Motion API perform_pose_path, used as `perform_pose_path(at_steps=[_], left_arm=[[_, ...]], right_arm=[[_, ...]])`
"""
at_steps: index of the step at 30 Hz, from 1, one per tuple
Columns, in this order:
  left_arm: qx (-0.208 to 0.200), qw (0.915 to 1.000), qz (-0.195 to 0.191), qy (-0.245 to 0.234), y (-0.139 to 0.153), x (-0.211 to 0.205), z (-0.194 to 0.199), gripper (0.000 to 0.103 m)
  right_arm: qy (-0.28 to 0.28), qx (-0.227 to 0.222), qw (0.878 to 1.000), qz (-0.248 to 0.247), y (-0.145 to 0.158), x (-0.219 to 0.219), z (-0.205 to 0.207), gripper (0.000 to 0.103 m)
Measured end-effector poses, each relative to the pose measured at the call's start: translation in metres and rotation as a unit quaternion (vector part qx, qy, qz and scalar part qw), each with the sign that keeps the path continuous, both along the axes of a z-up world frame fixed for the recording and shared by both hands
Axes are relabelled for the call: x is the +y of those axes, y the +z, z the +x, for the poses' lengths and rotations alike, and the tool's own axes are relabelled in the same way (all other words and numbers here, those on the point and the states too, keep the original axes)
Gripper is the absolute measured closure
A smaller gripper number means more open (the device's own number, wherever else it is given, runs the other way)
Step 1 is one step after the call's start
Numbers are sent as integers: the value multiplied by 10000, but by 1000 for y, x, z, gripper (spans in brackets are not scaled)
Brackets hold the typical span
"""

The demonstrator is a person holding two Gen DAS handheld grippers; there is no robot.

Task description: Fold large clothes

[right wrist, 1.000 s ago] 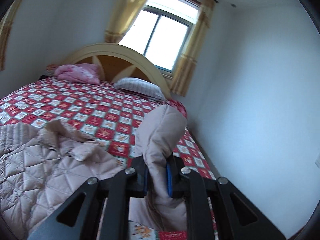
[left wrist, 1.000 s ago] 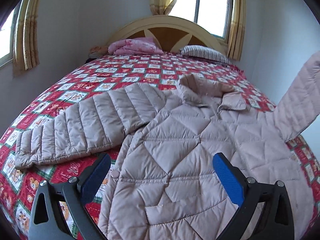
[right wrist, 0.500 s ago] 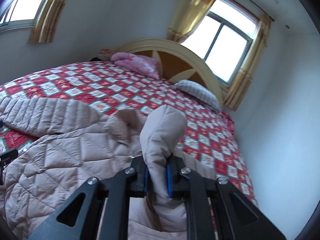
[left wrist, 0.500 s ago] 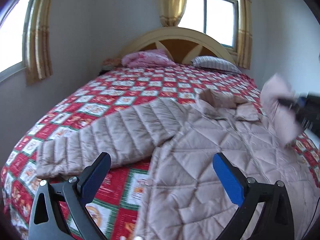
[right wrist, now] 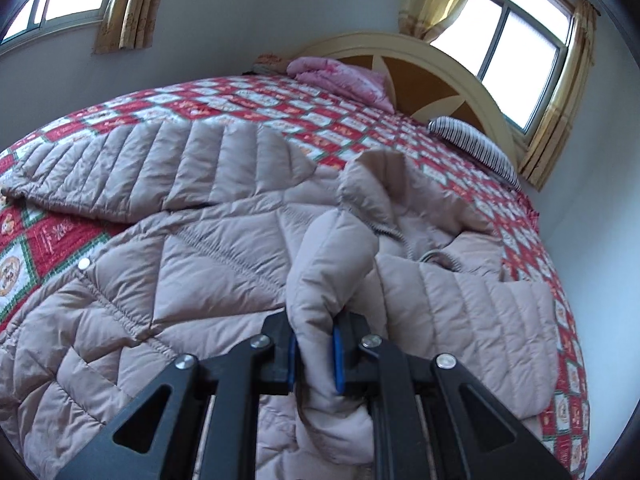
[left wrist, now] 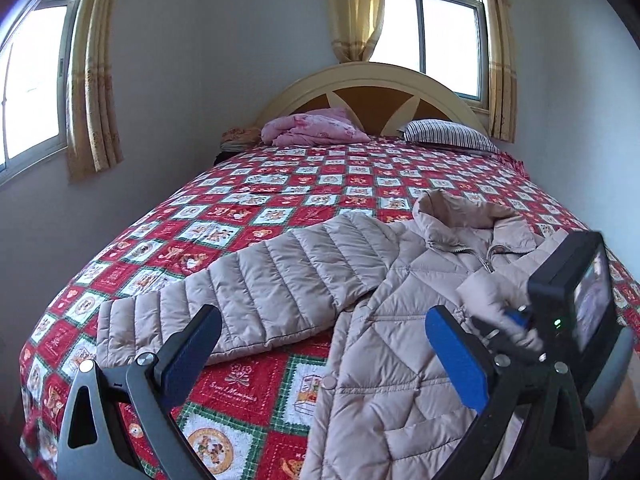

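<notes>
Jacket spread on the quilted bed; left gripper gapes empty, right gripper, pinching the sleeve, has swung down over the jacket.

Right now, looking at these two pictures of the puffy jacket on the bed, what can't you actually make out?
- Jacket hem: cut off by the lower edge in both views.
- Cuff of the sleeve clamped in the right gripper: hidden behind its frame in the right view.
- The same gripper's pads: blurred in the left view.
- Items beside the pink blanket: too small.
- Jacket's underside: hidden against the bedspread.
</notes>
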State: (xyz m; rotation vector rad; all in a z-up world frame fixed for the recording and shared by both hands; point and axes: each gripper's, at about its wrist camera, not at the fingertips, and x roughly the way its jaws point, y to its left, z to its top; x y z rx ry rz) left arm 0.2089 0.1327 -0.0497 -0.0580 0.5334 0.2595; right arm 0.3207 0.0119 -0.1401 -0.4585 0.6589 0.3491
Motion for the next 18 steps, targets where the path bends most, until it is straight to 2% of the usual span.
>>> perform_pose_path(at_steps=[2, 3, 4, 5, 7, 10, 12, 15, 16, 17, 18], left_arm=[[-6, 10000, -14, -30, 4, -3, 3, 1], [-34, 10000, 1, -24, 7, -4, 3, 1], [-70, 10000, 21, -8, 11, -5, 4, 1], [-122, 9999, 34, 26, 16, -5, 4, 1], [-245, 9996, 11, 127, 25, -3, 4, 1], [-549, 9980, -28, 309, 40, -2, 5, 1], [-607, 9978, -37, 279, 44, -9, 11, 1], [-601, 9981, -61, -76, 45, -37, 27, 1], [-605, 9979, -73, -236, 43, -47, 33, 1], [-589, 9974, -82, -402, 40, -60, 40, 1], [-549, 9971, -78, -525, 36, -72, 47, 1]], right_arm=[[18, 197, 9998, 88, -8, 1, 3, 74], [37, 292, 9994, 171, -9, -1, 3, 64], [120, 405, 9986, 305, -8, -1, 0, 33], [264, 525, 9968, 537, -4, -3, -6, 18], [548, 638, 9919, 957, 8, -8, -22, 18], [787, 783, 9860, 1244, 30, -23, -46, 18], [957, 796, 9814, 1463, 45, -38, -60, 18], [653, 535, 9870, 1370, 60, -64, -61, 22], [394, 453, 9901, 1266, 61, -74, -54, 33], [-18, 359, 9932, 1106, 59, -86, -42, 49], [-319, 326, 9936, 1034, 56, -94, -30, 54]])
